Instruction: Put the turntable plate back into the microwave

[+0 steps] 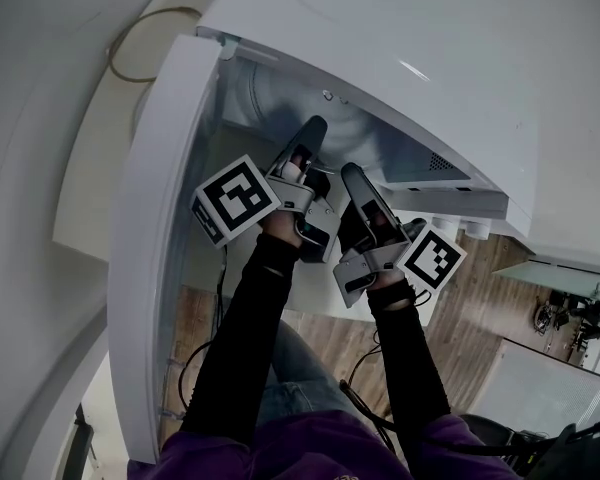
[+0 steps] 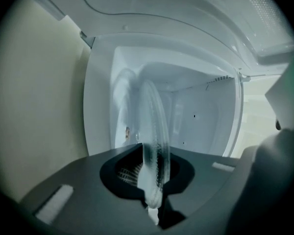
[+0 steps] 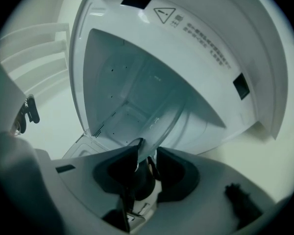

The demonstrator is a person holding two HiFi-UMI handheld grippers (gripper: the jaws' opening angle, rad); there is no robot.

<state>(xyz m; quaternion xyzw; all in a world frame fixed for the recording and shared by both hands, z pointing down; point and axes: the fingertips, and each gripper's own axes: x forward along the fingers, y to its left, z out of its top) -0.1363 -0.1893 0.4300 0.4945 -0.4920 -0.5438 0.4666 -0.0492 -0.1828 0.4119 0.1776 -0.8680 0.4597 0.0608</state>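
White microwave [image 1: 430,58] above a wood floor [image 1: 470,298], its door [image 1: 160,218] swung wide to the left so the cavity is free. Head view: left gripper [image 1: 312,128] and right gripper [image 1: 352,173] reach side by side into the cavity. Left gripper view: jaws closed narrowly on the rim of the glass plate [image 2: 152,126], seen edge-on within the opening and apparently not yet set down. Right gripper view: jaws stand wider, yet pinch the same rim. Two grips probably keep the slippery glass from tipping.
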